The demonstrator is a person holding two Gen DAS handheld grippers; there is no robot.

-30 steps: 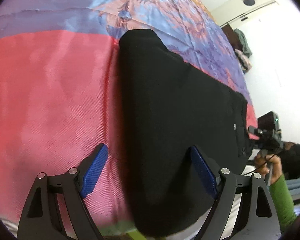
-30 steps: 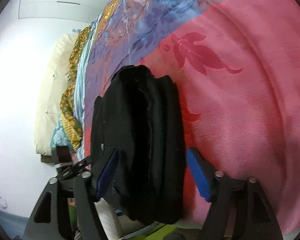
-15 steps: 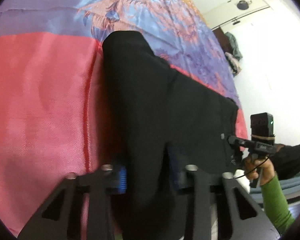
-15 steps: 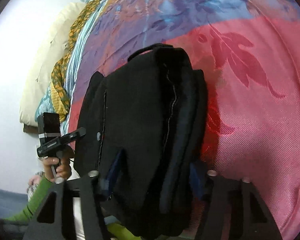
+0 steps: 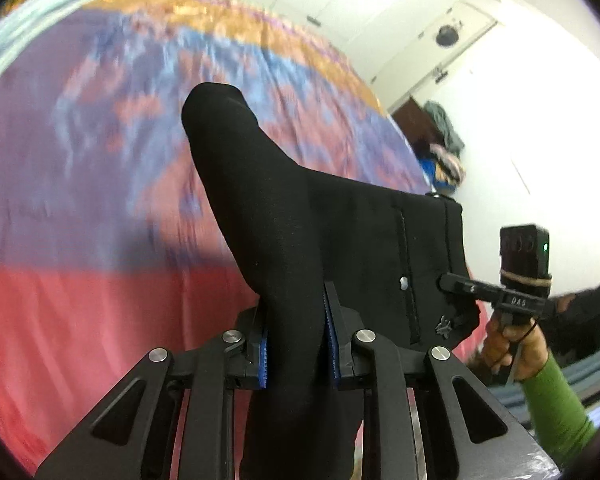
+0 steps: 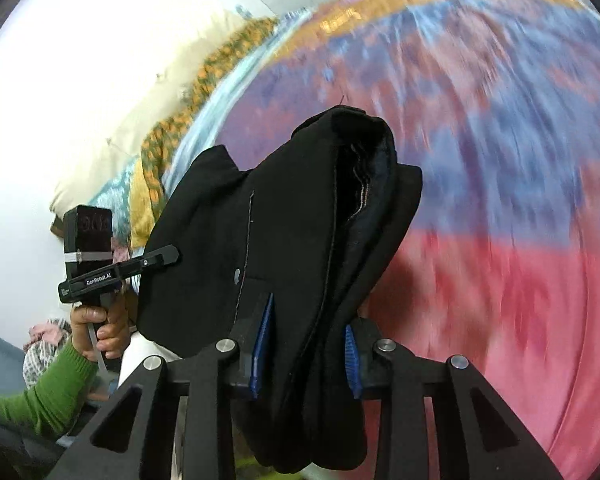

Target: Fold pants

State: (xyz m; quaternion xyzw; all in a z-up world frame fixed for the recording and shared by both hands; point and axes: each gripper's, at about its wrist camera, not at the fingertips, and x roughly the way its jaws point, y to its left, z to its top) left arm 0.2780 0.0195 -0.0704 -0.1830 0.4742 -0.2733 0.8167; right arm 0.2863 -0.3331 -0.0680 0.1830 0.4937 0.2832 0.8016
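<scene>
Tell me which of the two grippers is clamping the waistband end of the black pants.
The right gripper: its closing jaws pinch the thick open waistband of the black pants. The left gripper grips a plain leg section.

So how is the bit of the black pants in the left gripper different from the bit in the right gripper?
The left gripper pinches a thin, smooth fold of the black pants; the right gripper clamps a thick bundle of stacked layers with a seam showing. The left gripper's blue pads sit closer together than the right gripper's. Both grippers' jaws are closing on the same pants, over the colourful bedspread.
</scene>
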